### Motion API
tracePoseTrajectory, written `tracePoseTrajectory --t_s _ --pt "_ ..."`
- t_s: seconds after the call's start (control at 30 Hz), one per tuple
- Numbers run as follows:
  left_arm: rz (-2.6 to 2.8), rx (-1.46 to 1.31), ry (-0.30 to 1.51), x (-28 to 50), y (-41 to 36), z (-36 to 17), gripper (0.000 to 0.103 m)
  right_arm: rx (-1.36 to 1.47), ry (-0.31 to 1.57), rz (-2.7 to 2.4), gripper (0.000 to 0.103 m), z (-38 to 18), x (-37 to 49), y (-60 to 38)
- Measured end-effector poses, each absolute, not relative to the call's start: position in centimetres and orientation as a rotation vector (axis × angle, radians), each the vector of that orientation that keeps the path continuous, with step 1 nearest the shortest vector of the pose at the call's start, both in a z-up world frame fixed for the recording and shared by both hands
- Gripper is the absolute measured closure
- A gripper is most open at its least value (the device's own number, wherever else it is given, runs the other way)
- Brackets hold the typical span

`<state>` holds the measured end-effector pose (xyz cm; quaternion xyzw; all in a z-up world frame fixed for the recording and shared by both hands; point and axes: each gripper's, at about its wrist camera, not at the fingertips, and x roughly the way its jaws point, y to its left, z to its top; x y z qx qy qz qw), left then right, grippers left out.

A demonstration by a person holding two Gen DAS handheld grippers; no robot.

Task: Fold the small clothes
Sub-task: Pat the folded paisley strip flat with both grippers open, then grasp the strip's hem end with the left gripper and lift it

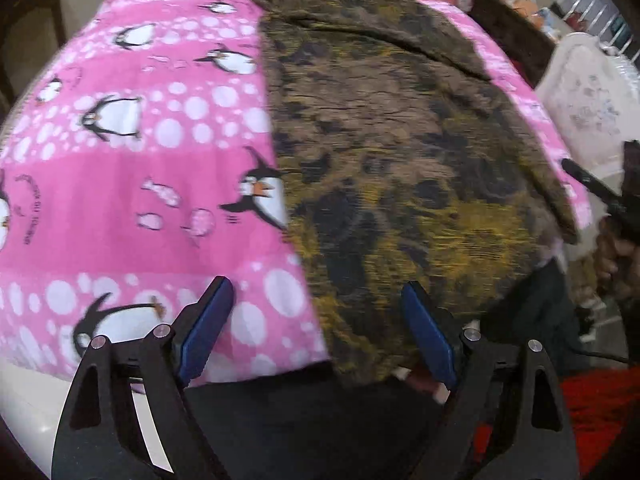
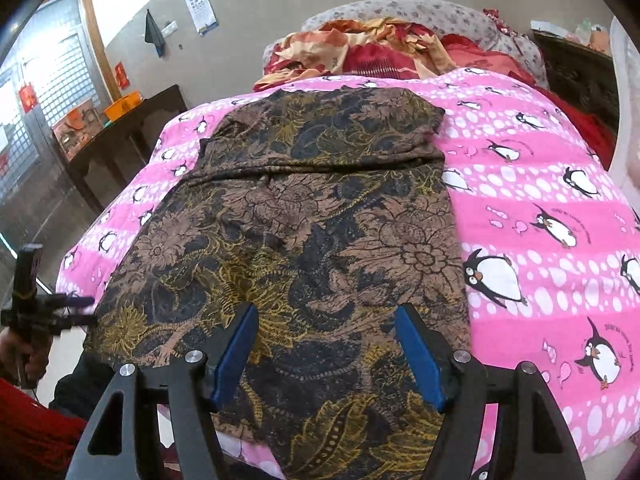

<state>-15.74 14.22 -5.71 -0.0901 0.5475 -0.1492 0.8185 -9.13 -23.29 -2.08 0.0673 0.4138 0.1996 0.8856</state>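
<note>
Pink penguin-print bedding (image 2: 532,216) is spread over a bed, with a dark side table (image 2: 120,136) seen at the far left by the wall and crumpled red and orange covers (image 2: 360,52) heaped behind. A brown floral garment (image 2: 304,232) is laid flat on the bedding, its far end folded over. The left gripper (image 1: 318,328) is held above the garment's near edge, fingers spread and empty. The right gripper (image 2: 326,344) is held over the garment's near part, fingers likewise spread, nothing pinched.
</note>
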Motion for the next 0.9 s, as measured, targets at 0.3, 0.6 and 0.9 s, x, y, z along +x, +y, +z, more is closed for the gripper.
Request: tracePoseTrajectory --t_s 0.3,0.6,0.9 --pt "-0.546 -0.509 1.166 -13.6 14.8 -6.6 0.017 0.182 0.839 0.444 0.034 -1.3 -9.3 -23.7" --pt "-0.538 -0.569 1.119 -12.4 15.8 -5.9 0.033 0.25 0.875 0.324 0.034 -2.0 -11.0 -30.0" --pt "-0.537 -0.397 1.1 -12.4 13.9 -5.7 0.036 0.379 0.937 0.492 0.053 -6.5 -12.1 -32.2"
